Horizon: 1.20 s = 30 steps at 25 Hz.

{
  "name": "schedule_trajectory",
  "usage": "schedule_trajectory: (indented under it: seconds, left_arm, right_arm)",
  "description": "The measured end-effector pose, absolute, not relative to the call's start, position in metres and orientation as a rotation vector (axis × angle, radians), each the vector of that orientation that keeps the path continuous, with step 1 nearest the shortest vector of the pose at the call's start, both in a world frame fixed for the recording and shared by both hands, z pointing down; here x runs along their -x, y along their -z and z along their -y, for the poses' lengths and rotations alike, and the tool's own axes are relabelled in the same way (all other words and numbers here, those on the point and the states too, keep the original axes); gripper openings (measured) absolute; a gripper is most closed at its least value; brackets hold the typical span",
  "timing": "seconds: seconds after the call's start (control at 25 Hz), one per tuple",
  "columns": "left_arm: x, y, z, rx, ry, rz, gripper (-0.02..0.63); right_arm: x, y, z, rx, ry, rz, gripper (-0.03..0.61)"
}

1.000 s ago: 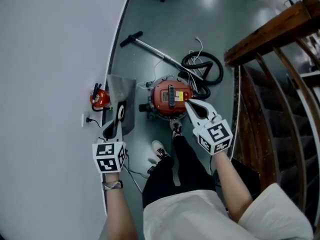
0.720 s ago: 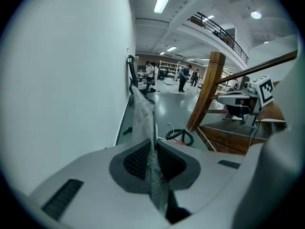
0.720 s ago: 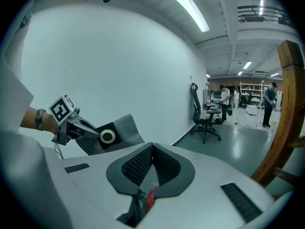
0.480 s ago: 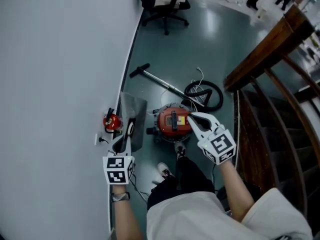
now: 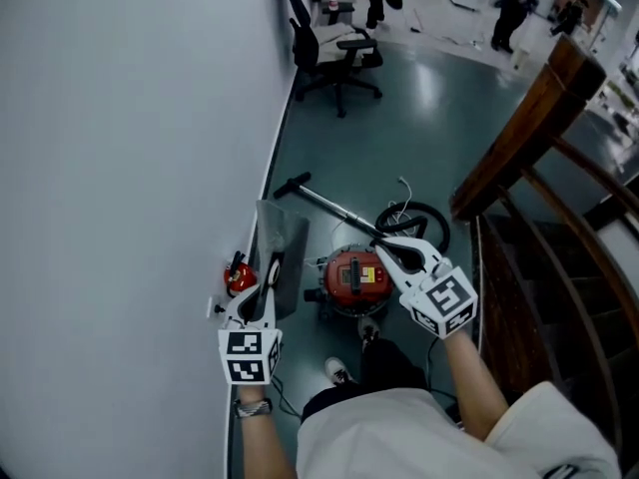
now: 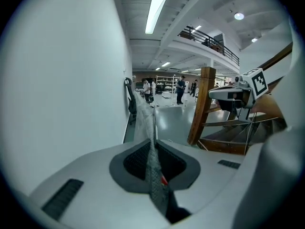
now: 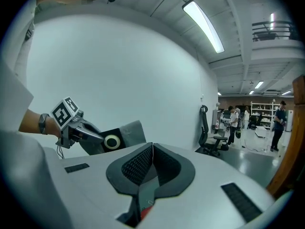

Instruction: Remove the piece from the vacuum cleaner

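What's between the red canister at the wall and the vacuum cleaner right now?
In the head view, the grey dust bag gripped by the left claw sits between the red canister and the vacuum cleaner.

Left hand-held gripper (image 5: 270, 267) with filter bag (image 5: 291, 236) and right hand-held gripper (image 5: 387, 245) rose.

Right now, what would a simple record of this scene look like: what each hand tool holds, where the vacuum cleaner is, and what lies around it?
left gripper: shut on a grey bag-like piece, held beside the white wall
right gripper: shut, nothing between its jaws
vacuum cleaner: red and round, on the floor near the person's feet
hose: black coil on the floor beside the cleaner
wand: lying on the floor past the cleaner
office chair: further off, near the wall
stair rail: wooden, on the right
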<state>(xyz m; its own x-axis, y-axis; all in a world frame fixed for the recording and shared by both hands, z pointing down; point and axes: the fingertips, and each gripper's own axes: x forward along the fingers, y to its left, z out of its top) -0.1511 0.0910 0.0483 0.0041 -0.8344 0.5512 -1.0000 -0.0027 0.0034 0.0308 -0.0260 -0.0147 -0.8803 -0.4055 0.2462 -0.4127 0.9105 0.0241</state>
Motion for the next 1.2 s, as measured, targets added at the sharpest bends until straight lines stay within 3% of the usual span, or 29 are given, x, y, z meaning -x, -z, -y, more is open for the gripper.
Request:
schedule_trajectory:
  seconds: [0.88, 1.2]
  left_arm:
    - [0.098, 0.107, -0.079, -2.197, -0.419, 2.012, 0.029]
    - [0.083, 0.137, -0.087, -2.283, -0.372, 2.037, 0.029]
  right_arm:
    - [-0.079, 0.155, 0.002, -0.665, 0.179, 2.928, 0.029]
    - [-0.08, 0.171, -0.01, -0.655, 0.254, 2.923, 0.028]
